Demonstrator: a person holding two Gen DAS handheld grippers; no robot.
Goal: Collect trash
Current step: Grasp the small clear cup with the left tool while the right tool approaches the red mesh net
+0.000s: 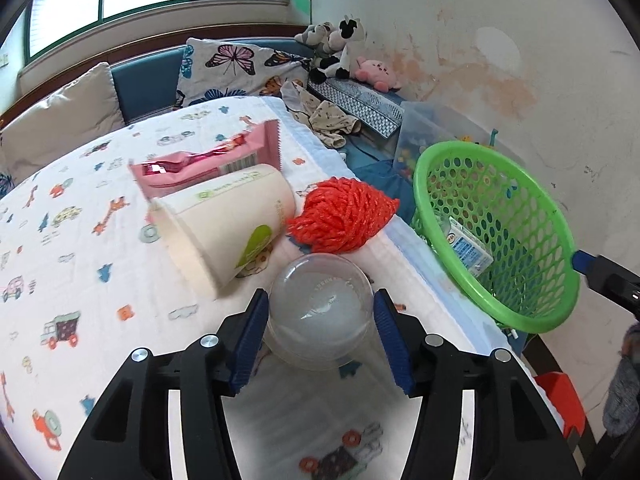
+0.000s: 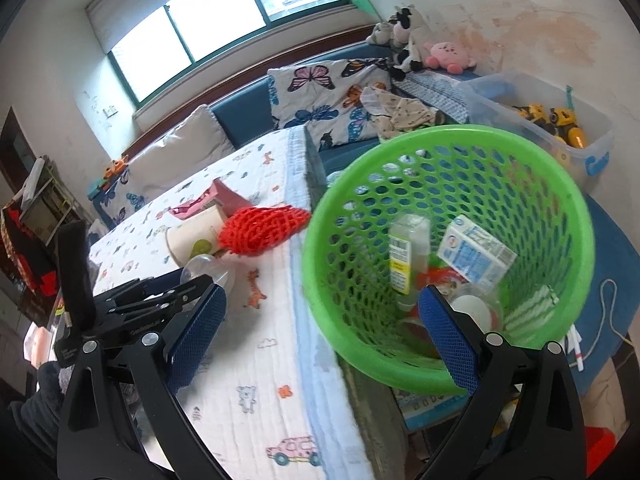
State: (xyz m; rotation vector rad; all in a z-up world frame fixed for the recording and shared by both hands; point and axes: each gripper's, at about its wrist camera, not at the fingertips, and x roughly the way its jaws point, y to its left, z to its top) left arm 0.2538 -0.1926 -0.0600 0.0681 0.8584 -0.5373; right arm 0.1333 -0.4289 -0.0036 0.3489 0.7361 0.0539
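- Your left gripper (image 1: 320, 322) has its jaws spread around the clear plastic dome lid (image 1: 318, 312) on the printed table cover (image 1: 80, 240); the blue pads sit just beside its sides, and you cannot tell from the left wrist view whether they touch it.
- Your right gripper (image 2: 320, 332) has its jaws spread wide, one pad over the cover, the other inside the rim of the green basket (image 2: 576, 216).
- The basket is tilted beside the table's right edge, just off the cover.
- Behind the lid lie a tipped paper cup (image 1: 224, 224), a pink wrapper (image 1: 208, 160) and an orange mesh net (image 1: 340, 212), close together; the net is near the table edge.
- The cover in front of the lid and to its left is bare.
- In the basket, a milk carton (image 2: 476, 256) and a clear bottle (image 2: 408, 256) show; the items beneath are too jumbled to name.
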